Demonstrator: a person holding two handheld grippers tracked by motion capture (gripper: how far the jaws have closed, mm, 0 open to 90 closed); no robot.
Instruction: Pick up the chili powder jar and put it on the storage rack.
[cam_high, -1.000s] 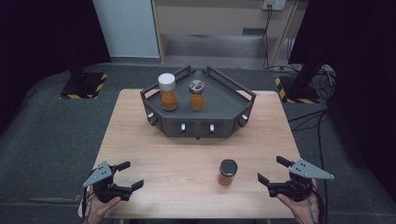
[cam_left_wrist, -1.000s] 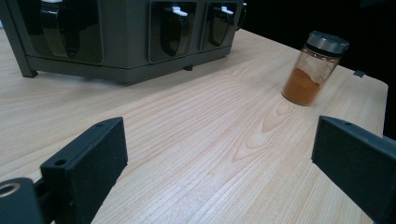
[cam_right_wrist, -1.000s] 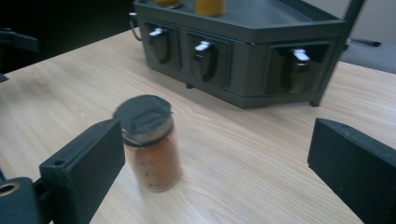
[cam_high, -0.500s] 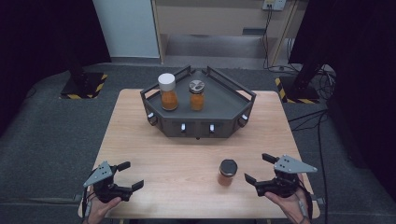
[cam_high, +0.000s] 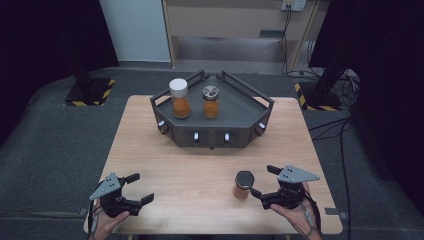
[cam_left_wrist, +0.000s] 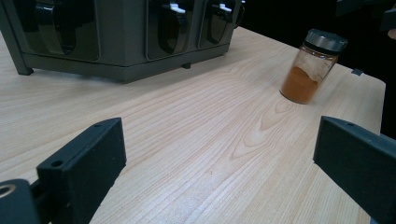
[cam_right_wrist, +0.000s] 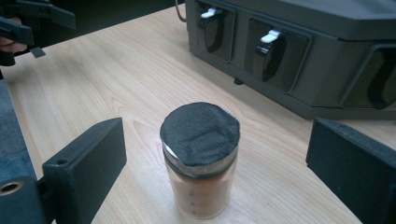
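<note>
Right gripper (cam_high: 261, 186) jaws wide, nothing held; jar (cam_right_wrist: 201, 161) stands upright between them, just ahead, untouched. Likely step: grasp the jar. Best to center both jaws on the glass below the lid, then close squarely so it doesn't tip. Left gripper (cam_high: 136, 189) wide too, jar well off to its front-right.

You have a light wooden table (cam_high: 200, 165) on grey carpet (cam_high: 55, 145). Behind it stand a pale panel (cam_high: 135, 30) and a wooden cabinet (cam_high: 225, 17). Yellow-and-black striped stand bases (cam_high: 90, 92) sit at both far corners, and cables (cam_high: 345, 135) trail at your right.
</note>
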